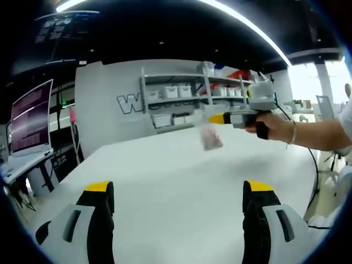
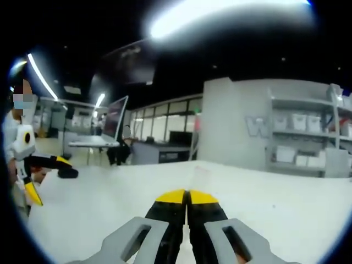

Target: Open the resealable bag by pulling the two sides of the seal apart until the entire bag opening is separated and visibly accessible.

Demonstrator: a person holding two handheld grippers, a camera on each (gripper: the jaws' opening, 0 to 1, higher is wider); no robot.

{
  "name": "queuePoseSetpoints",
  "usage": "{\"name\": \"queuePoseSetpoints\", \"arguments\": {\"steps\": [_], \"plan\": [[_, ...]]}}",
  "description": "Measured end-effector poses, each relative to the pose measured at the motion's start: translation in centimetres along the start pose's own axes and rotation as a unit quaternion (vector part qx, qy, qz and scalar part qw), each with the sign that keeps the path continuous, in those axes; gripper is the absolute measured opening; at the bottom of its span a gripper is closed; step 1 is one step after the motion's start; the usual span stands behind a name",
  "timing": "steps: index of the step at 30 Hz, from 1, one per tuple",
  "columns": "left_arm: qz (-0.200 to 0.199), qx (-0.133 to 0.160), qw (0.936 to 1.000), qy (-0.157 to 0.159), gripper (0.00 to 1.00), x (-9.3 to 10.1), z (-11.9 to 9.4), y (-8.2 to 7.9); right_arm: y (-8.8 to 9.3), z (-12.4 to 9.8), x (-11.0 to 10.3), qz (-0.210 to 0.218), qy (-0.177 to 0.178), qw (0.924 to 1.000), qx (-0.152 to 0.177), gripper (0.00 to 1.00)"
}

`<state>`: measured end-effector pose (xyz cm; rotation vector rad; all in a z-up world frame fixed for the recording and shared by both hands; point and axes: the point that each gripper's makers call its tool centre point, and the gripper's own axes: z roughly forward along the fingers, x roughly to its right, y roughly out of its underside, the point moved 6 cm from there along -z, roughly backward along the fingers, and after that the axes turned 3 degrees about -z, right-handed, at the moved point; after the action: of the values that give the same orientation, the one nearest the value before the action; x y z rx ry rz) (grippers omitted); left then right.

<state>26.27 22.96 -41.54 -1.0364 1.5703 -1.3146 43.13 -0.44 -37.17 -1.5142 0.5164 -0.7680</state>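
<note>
A small clear resealable bag (image 1: 209,137) with something reddish inside hangs in the air above the white table (image 1: 165,165). In the left gripper view, my right gripper (image 1: 218,117) comes in from the right in a person's hand, its yellow tips shut on the bag's top edge. My left gripper (image 1: 177,190) is low and nearer, well short of the bag, with its jaws wide apart and nothing between them. In the right gripper view, my right gripper (image 2: 187,197) has its jaws pressed together, and the bag's clear film (image 2: 201,177) shows faintly just beyond them. The left gripper (image 2: 33,176) sits at the far left, open.
The white table (image 2: 275,214) spreads wide under both grippers. Grey shelves with white bins (image 1: 181,104) stand against the back wall. A desk with a monitor (image 1: 30,118) is off the table's left side. A cable (image 1: 313,165) trails from the right gripper.
</note>
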Motion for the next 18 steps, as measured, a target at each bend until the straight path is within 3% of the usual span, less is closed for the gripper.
{"name": "queuePoseSetpoints", "arguments": {"steps": [18], "plan": [[0.005, 0.001, 1.0, 0.006, 0.95, 0.5, 0.0, -0.3, -0.6, -1.9, -1.2, -0.005, -0.011, 0.9999, 0.011, 0.0]]}}
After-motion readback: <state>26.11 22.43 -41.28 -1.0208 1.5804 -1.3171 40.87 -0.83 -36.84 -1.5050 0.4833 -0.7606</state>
